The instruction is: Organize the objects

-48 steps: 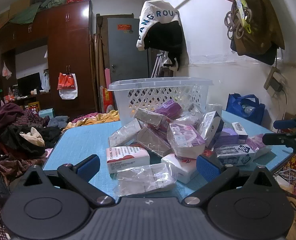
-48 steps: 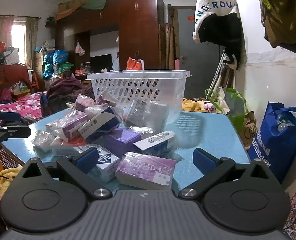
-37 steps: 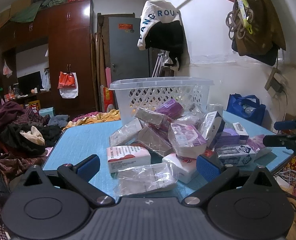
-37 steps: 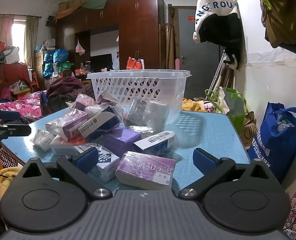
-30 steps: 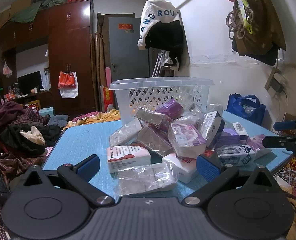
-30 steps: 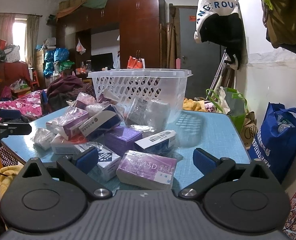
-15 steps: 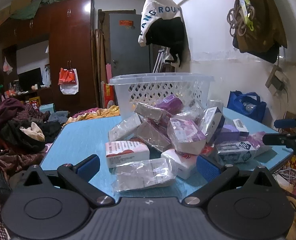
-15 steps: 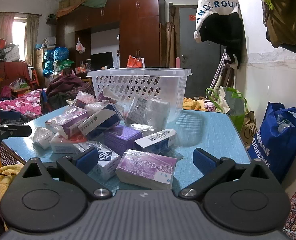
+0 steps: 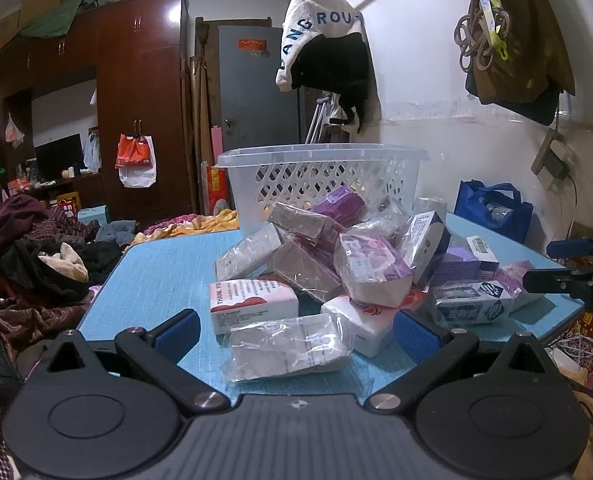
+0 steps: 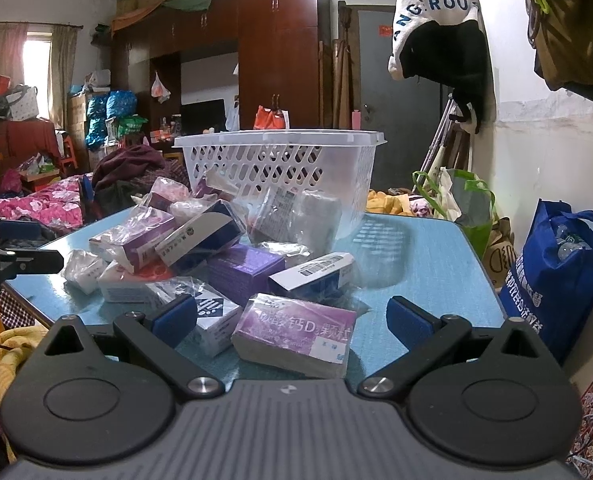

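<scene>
A pile of small boxes and plastic-wrapped packets (image 9: pixel 336 268) lies on a blue table (image 9: pixel 168 268), in front of a white lattice basket (image 9: pixel 320 176). My left gripper (image 9: pixel 296 332) is open and empty; a clear-wrapped packet (image 9: pixel 288 346) lies between its fingers. A white and red box (image 9: pixel 252 306) sits just behind. My right gripper (image 10: pixel 292 320) is open and empty, with a purple box (image 10: pixel 300 330) lying between its fingers. The basket (image 10: pixel 280 168) stands behind the pile in the right wrist view.
Each gripper shows at the edge of the other's view: the right one (image 9: pixel 568 276), the left one (image 10: pixel 12 260). A blue bag (image 10: pixel 556 276) stands right of the table. Clothes (image 9: pixel 36 256) are heaped to the left. The wall is on the right.
Both grippers have edged slightly closer to the pile. Both stay open and nothing has been picked up.
</scene>
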{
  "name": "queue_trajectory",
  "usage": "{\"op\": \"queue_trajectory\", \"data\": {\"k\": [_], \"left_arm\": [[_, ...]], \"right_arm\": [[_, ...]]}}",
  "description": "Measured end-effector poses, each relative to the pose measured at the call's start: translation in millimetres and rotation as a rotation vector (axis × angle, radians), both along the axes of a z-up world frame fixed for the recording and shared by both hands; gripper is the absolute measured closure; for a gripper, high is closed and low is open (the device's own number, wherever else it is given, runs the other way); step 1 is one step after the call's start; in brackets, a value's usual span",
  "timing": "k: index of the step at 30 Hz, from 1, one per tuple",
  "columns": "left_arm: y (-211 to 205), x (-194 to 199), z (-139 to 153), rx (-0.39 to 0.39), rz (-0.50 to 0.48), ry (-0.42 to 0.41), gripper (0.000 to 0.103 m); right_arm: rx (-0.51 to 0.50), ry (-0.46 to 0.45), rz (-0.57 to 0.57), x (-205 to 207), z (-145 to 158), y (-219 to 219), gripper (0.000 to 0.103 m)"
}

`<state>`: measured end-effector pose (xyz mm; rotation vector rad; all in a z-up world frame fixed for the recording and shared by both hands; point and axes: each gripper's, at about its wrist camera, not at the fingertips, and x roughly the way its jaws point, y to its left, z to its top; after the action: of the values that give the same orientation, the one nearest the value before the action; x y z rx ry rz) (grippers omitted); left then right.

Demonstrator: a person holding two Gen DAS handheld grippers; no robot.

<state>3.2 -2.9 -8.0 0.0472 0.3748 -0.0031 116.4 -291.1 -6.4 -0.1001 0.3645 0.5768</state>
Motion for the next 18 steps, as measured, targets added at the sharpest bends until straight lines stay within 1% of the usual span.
{"op": "queue_trajectory", "data": {"k": [9, 14, 18], "left_arm": [[-1.3, 0.3, 0.5, 0.001, -0.005, -0.002, 0.000], [0.6, -0.4, 1.7, -0.005, 0.009, -0.019, 0.000], [1.4, 4.1, -0.3, 0.016, 0.030, -0.028, 0.000]], "right_arm": [[-0.004, 0.002, 0.006, -1.0, 0.0, 2.3, 0.000], [-0.007, 0.008, 0.009, -0.5, -0.9, 3.2, 0.000], [-0.009, 0.014, 0.006, 1.0, -2.0, 4.5, 0.000]]}}
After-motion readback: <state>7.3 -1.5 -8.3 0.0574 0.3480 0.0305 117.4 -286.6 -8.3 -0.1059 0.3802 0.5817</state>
